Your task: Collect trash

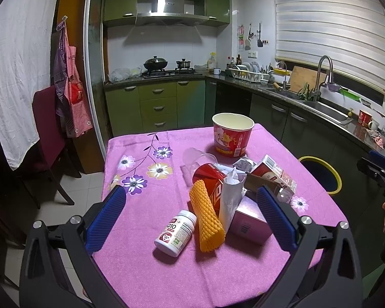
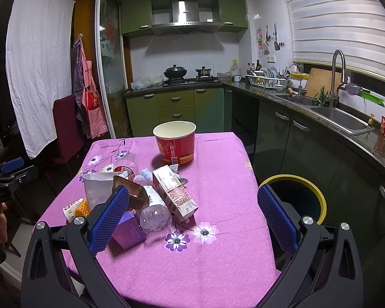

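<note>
**Both grippers hovering wide over a table of trash**

The left gripper (image 1: 192,205) is hanging above the near edge of the pink flowered tablecloth (image 1: 146,269), its 2 blue-padded fingers (image 1: 110,210) spread wide and holding nothing. Between them on the cloth are lying a white pill bottle with a red-and-green label (image 1: 175,233) and, touching it, an orange foam-mesh sleeve (image 1: 208,220).

The sleeve is leaning against a red printed paper cup on its side (image 1: 210,179) and a white crumpled paper bag (image 1: 231,200). A pale purple rectangular box (image 1: 249,223) is sitting just beside the bag, under the right finger. Behind it, a white-and-red drink carton (image 1: 274,174) is lying tilted, with a clear plastic cup (image 1: 196,157) tipped over near the middle of the table.

A large red paper bucket with a cream inside (image 1: 232,136) is standing upright toward the far edge.

The right gripper (image 2: 192,210) is hovering over the near right corner, jaws also spread and empty. Its left finger (image 2: 110,218) is overlapping a brown foil tray (image 2: 131,192) and a clear plastic bottle (image 2: 155,213) lying beside the carton.

A dark round bin with a yellow rim (image 2: 295,179) is standing on the floor just off the table's right edge.
</note>
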Tool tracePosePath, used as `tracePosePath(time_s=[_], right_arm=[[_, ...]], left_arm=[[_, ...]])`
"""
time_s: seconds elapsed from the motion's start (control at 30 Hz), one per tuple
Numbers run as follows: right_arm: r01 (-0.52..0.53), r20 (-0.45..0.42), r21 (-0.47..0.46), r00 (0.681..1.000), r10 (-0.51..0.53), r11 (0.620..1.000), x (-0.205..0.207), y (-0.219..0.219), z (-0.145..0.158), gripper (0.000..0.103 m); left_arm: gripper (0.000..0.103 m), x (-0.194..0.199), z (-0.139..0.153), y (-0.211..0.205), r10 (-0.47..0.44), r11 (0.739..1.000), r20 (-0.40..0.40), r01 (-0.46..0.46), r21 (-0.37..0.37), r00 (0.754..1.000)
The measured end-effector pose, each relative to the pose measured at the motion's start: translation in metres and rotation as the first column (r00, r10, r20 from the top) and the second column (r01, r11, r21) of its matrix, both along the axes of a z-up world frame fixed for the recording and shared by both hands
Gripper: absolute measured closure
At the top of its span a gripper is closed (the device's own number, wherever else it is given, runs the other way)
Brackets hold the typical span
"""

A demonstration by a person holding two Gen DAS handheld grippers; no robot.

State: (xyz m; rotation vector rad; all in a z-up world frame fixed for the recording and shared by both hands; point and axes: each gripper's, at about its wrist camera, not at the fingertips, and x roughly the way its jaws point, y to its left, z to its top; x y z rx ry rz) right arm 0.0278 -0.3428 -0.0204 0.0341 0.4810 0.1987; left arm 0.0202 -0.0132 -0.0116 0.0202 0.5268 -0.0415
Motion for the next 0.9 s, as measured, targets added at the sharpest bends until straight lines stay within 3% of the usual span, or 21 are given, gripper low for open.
tracePosePath(time_s=[0.9], right_arm=[[0.004, 0.003, 0.004, 1.000, -0.004, 1.000, -0.0010, 0.0005, 0.0016, 0.004]], left_arm=[[0.006, -0.0020, 0.0003, -0.0028, -0.006, 1.000, 0.001, 0.006, -0.003, 1.000]])
